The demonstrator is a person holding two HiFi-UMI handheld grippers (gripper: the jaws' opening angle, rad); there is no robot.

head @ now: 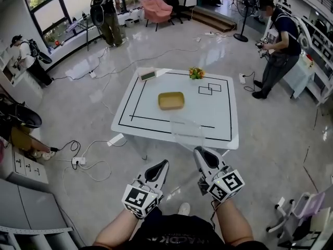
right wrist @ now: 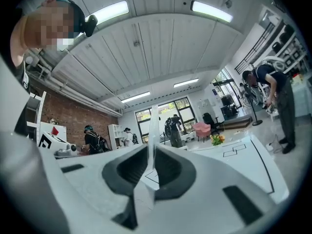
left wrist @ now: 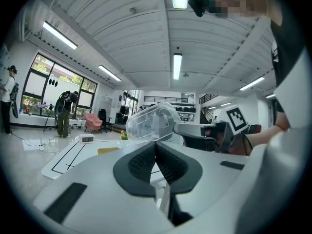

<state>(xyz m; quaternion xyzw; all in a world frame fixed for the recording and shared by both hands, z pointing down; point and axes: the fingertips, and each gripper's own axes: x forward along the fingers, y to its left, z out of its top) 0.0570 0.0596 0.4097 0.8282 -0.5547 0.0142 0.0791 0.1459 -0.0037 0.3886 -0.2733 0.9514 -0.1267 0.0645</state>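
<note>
In a bright hall, a white surface [head: 218,113] marked with black lines carries a yellow rectangular tray [head: 171,100]. The right tool [head: 201,152] pinches the rim of a clear plastic container [head: 187,130], which juts forward over the surface's near edge. The left tool [head: 161,165], pressed together on nothing, is beside it.

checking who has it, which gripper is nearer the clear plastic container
Right. The right gripper is shut on the near rim of the clear plastic container. The left gripper is shut with nothing between its jaws, apart from the container, below and to its left.
</note>
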